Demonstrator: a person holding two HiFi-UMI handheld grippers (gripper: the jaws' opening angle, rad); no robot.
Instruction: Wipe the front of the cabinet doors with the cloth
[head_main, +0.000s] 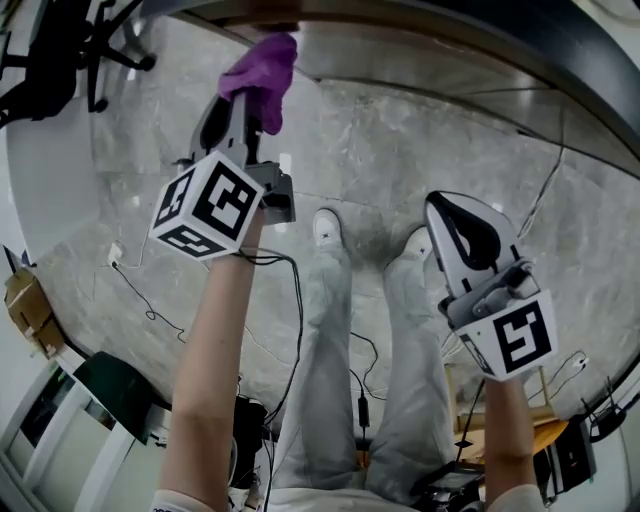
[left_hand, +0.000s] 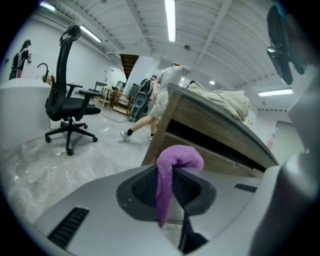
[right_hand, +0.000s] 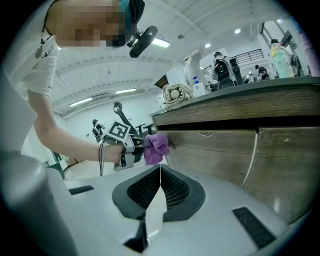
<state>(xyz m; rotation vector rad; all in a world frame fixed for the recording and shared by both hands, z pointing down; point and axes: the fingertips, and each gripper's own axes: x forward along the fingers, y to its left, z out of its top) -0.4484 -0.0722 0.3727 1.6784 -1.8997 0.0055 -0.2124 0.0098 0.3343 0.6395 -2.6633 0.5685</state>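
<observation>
Clearly, the left gripper (left_hand: 169, 186) is clenched on the purple cloth (left_hand: 173, 162), holding it at the top left corner of the wooden cabinet door (right_hand: 215, 155). The right gripper (right_hand: 160, 181), jaws pressed together on nothing, hovers well apart, facing the doors.

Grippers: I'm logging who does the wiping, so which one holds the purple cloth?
The left gripper: its jaws are clamped on the purple cloth. The right gripper has its jaws shut on nothing.
</observation>
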